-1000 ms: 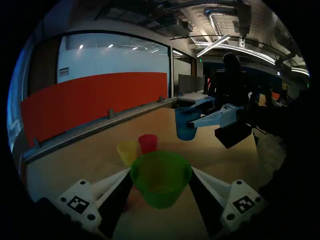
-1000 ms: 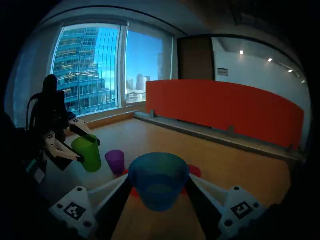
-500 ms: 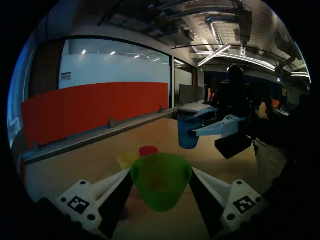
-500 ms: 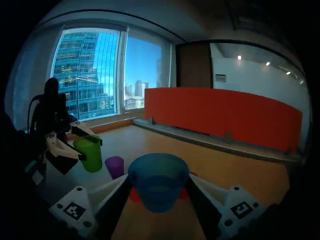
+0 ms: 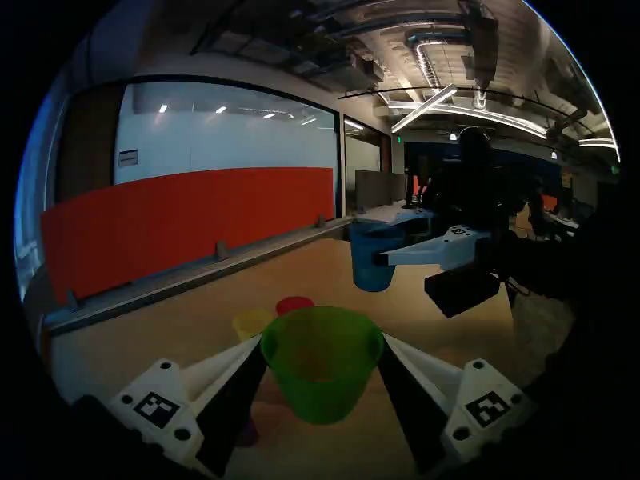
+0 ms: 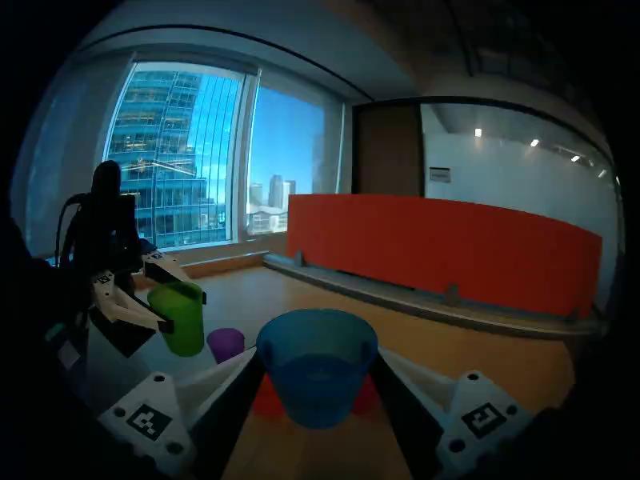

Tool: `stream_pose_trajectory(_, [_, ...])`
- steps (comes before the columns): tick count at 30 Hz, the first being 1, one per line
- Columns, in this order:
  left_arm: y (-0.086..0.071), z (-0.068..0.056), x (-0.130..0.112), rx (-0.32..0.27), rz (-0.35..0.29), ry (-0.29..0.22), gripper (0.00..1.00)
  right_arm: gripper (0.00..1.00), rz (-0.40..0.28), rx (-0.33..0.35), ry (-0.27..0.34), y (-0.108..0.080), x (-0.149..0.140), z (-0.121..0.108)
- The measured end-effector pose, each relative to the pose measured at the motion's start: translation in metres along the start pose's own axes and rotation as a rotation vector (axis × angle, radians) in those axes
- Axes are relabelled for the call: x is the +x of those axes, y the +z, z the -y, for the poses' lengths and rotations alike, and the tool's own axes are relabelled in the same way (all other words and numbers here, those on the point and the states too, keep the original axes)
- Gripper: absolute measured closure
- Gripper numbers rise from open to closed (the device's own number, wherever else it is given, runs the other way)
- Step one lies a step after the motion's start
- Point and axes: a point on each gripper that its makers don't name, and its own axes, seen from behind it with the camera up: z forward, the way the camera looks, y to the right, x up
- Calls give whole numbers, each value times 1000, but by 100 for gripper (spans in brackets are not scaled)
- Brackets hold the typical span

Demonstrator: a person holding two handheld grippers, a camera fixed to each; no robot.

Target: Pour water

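Translucent plastic cups [image 5: 322, 364], wooden table [image 5: 200, 320]

Red cup [image 5: 294, 304], yellow cup [image 5: 250, 322] on table [image 5: 184, 320] below; blue cup [image 5: 372, 258] aloft ahead; bare table between.

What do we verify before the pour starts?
1. Hold on green cup by left gripper jaws: ok.
2. Hold on blue cup by right gripper jaws: ok.
3. Both held cups upright: ok.
4. One held cup's rim over the other: not ok, they are held apart.
5. Water level in either held cup: cannot tell.
6. Spill path past red cup and yellow cup on the table: cannot tell.
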Motion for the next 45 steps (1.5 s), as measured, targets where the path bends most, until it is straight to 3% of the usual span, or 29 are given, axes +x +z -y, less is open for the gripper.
stream_pose_trajectory(12, [7,0,7,0,-33,8,12,10,-15,6,-71,1,25,-2])
stream_pose_trajectory(21, [11,2,18,-9,-70,-7,12,11,-45,39,-118,2,60,5])
stream_pose_trajectory(45, [20,-9,40,-51,-120,-14,12,10,-51,89,-374,20,105,27])
